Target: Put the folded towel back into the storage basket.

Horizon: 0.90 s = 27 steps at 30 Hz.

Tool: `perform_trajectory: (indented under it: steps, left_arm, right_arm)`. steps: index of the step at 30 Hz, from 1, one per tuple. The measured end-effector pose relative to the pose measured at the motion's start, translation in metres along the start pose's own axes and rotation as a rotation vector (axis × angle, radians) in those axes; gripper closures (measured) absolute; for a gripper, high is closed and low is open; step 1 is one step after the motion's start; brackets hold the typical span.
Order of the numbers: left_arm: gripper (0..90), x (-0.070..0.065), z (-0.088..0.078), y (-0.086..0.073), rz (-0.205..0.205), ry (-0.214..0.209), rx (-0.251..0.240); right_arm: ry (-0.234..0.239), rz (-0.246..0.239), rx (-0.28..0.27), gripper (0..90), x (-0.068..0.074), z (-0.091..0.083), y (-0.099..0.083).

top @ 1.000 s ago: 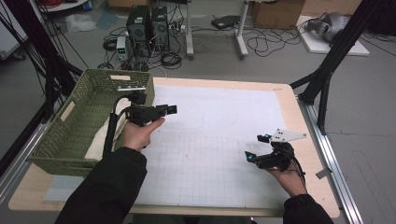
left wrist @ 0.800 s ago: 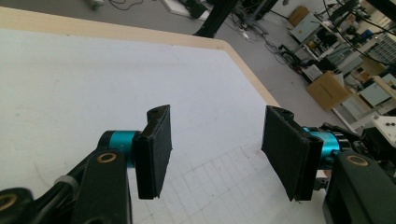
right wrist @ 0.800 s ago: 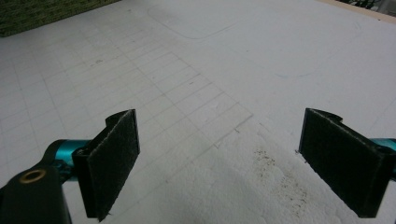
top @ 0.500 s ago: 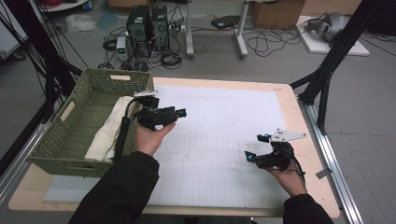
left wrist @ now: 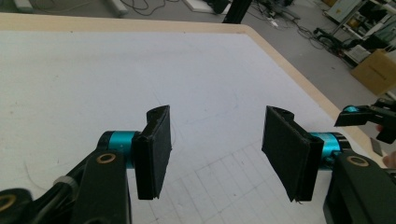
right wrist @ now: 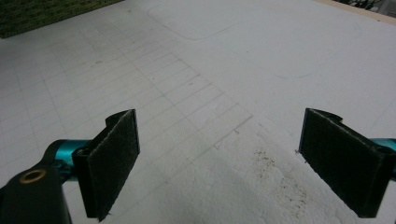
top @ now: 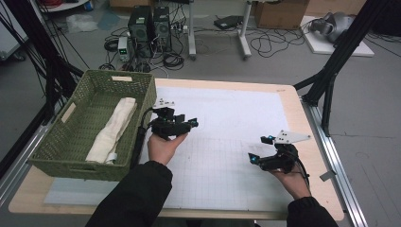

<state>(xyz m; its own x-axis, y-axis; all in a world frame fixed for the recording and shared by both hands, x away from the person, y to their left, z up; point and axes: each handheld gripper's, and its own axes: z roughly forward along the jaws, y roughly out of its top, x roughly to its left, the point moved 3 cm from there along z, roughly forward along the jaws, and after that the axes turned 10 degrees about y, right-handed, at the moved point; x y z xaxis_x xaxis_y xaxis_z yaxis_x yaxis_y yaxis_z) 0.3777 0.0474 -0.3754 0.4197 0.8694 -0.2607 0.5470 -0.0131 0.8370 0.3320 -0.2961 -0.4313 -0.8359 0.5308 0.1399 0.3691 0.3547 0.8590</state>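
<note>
Your high view is evenly but dimly lit from overhead, with a cool cast. The white mat (top: pixel 236 123) reads brightest and shows no glare. The floor and the dark frame posts at the corners fall into gloom. Soft shadows sit under the basket (top: pixel 61 151) and under both hands. Detail is coarse and slightly soft throughout. In your two gripper views the black pads (left wrist: pixel 154 149) nearest the lens look soft, and the mat lines bend toward the edges. Your right gripper view shows a grey shadow at the bottom of the mat.

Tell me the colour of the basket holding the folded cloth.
Green woven basket; the high view shows it best.
</note>
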Motion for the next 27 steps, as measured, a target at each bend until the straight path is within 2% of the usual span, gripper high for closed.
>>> perform_trajectory:
  steps: [10, 16, 23, 27]
  left_arm:
    - [40.4, -0.001, 0.004, -0.017, 0.057, 0.051, -0.004]
    - [39.2, 0.001, 0.003, -0.025, 0.068, 0.06, -0.004]
    - [37.2, 0.002, 0.001, -0.034, 0.116, 0.088, 0.006]
    - [36.9, 0.003, 0.0, -0.038, 0.114, 0.09, 0.006]
  right_arm:
    - [0.0, 0.001, -0.002, 11.7, 0.0, -0.001, 0.0]
    - [-0.002, -0.002, 0.002, 11.7, 0.002, -0.002, 0.0]
    - [-0.002, 0.005, 0.002, 11.5, 0.003, -0.002, 0.0]
    - [-0.002, -0.003, -0.003, 11.5, 0.005, -0.003, 0.001]
